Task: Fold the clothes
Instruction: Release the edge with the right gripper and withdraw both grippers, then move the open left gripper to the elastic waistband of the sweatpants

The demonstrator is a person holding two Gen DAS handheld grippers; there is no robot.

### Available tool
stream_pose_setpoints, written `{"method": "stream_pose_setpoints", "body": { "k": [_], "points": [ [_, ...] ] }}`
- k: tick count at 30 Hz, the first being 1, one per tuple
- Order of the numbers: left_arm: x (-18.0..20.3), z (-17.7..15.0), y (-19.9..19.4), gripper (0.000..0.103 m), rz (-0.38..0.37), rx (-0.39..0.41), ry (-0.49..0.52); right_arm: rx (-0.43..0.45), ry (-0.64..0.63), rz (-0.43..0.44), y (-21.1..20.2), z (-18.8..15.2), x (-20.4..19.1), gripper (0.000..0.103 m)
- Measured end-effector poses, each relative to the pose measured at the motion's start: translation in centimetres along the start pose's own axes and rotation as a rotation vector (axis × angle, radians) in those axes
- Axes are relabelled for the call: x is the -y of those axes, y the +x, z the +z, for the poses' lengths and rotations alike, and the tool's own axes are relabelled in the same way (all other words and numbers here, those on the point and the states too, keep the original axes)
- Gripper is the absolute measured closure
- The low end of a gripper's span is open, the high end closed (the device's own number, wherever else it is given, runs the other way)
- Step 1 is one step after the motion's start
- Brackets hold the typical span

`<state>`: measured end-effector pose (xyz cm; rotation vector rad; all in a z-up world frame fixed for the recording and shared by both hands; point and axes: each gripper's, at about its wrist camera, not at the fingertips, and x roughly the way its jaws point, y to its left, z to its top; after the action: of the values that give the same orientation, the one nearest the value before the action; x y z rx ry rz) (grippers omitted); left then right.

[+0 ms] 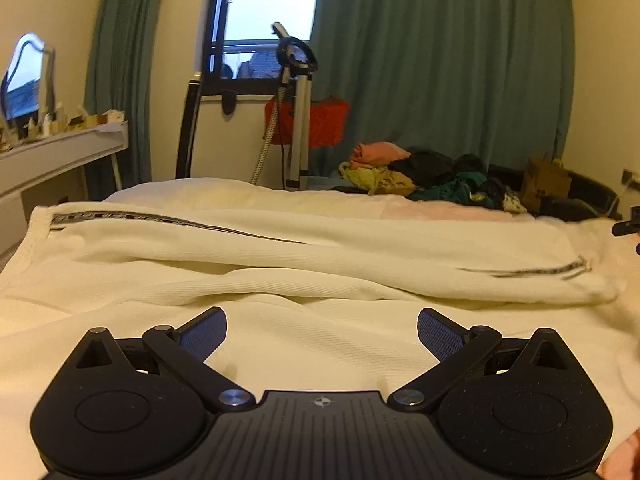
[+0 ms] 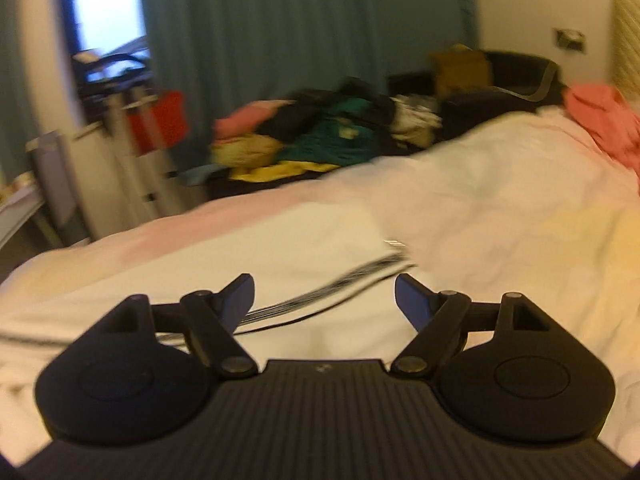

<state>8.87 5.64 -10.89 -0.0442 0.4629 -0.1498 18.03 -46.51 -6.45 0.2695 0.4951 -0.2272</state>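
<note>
A cream-white garment [image 1: 280,256] with a dark patterned stripe lies stretched across the bed, its ribbed cuff at the left. My left gripper [image 1: 322,330] hovers over its near part, open, with nothing between the blue pads. In the blurred right wrist view the same garment [image 2: 280,248] shows its striped end just ahead. My right gripper [image 2: 325,296] stands open above that end, and no cloth is between its fingers. A small dark part at the right edge of the left wrist view may be the right gripper.
A heap of unfolded clothes [image 1: 432,180] in pink, yellow, green and black sits beyond the bed's far side. A pink garment [image 2: 604,116] lies at the bed's right. A garment steamer stand [image 1: 298,120], a red bag, green curtains and a cluttered shelf [image 1: 60,140] stand around.
</note>
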Motion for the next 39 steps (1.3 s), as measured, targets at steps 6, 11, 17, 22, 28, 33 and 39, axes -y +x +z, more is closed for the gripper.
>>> {"method": "stream_pose_setpoints", "body": {
  "k": [6, 11, 17, 22, 28, 33, 39],
  "points": [
    [0.1, 0.6, -3.3, 0.001, -0.012, 0.024, -0.019, 0.003, -0.115, 0.117, -7.6, -1.9, -7.0, 0.024],
    [-0.3, 0.6, -6.8, 0.001, -0.025, 0.03, -0.03, -0.001, -0.113, 0.218, -11.9, -5.2, -10.3, 0.024],
    [-0.4, 0.5, -9.9, 0.0, -0.039, 0.043, -0.017, 0.0, -0.178, 0.232, -13.8, -8.6, -12.3, 0.024],
    [0.6, 0.3, -9.9, 0.001, -0.052, 0.041, 0.009, 0.017, -0.249, 0.193, -14.3, -9.9, -12.8, 0.024],
    [0.7, -1.0, -8.5, 0.001, -0.034, -0.021, 0.012, -0.023, -0.194, 0.159, -13.0, -10.0, -11.5, 0.024],
    [-0.2, -1.7, -6.8, 0.001, -0.014, -0.085, -0.026, -0.035, -0.179, 0.146, -12.8, -10.4, -11.2, 0.024],
    [-1.8, -2.5, -5.6, 0.0, 0.035, -0.171, -0.098, -0.039, -0.146, 0.145, -12.8, -10.5, -10.5, 0.024]
  ]
}}
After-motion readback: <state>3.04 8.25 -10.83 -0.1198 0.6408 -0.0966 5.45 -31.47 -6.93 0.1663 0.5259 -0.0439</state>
